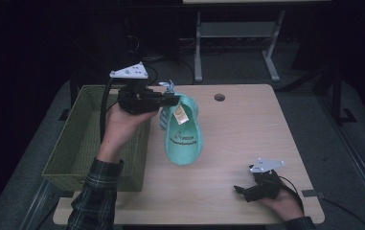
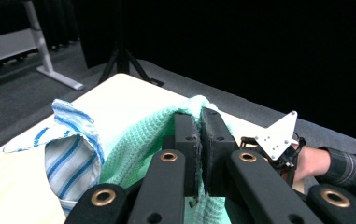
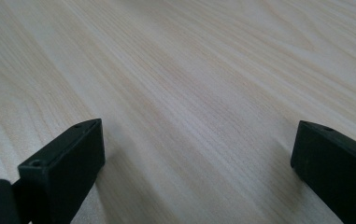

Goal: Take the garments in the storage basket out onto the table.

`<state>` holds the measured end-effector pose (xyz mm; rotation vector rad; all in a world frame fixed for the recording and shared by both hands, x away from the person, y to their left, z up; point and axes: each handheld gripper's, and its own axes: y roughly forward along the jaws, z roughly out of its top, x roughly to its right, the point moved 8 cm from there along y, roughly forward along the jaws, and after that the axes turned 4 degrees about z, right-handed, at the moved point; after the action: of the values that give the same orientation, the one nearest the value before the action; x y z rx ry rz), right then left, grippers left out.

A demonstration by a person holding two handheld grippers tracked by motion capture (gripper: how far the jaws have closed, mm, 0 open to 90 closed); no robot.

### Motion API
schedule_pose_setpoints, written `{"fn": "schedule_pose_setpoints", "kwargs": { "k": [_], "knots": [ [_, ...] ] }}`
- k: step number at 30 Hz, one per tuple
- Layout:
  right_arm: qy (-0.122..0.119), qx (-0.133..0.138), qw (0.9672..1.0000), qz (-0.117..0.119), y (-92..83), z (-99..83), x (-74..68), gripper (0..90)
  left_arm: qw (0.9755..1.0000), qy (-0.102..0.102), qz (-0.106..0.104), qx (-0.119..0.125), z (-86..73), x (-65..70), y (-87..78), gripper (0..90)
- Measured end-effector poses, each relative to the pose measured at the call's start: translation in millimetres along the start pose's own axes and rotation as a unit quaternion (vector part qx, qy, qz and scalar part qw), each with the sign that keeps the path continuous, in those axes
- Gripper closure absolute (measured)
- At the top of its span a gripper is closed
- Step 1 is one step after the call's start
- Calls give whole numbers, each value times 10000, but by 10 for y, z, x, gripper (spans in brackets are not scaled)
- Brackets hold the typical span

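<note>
Right gripper [image 1: 241, 189] rests low on table [image 1: 247, 124] w/ jaws wide apart, nothing betw. them. Left gripper [image 2: 200, 140] is clamped on green cloth [image 1: 184, 139] & striped cloth [image 2: 70, 158], held up beside basket [image 1: 82, 139]; green cloth hangs lengthwise, tip pointing down at tabletop.

A light wooden table [image 1: 247, 129] with rounded corners carries the scene. Its pale grain runs the length of the top, and a small round hole [image 1: 219, 97] sits near the far edge. A green woven basket [image 1: 70, 143] stands at the left end, one side along the table's left edge. At the near right corner the right gripper [image 1: 241, 189] rests on the bare wood, held by a hand [image 1: 285, 203], its jaws set wide apart. The table stands on a grey carpeted floor [image 1: 333, 158].
</note>
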<state>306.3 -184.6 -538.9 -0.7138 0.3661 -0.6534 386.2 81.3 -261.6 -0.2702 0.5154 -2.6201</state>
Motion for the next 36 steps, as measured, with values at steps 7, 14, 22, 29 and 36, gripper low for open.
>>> {"fn": "schedule_pose_setpoints", "kwargs": {
  "k": [7,14,22,29,36],
  "knots": [
    [-2,-1,10000,1,0,0,0,26,9998,-21,-144,-136,-114,42,184,862],
    [-17,8,10000,-3,1,2,3,26,9992,26,-334,-223,-227,92,400,862],
    [-15,10,10000,-4,1,2,2,26,9978,124,-516,-394,-385,185,700,863],
    [-15,7,10000,-4,1,1,2,26,9961,97,-686,-553,-534,227,921,862],
    [-1,1,10000,0,1,0,0,26,9948,102,-769,-666,-667,256,1091,861]
  ]
}}
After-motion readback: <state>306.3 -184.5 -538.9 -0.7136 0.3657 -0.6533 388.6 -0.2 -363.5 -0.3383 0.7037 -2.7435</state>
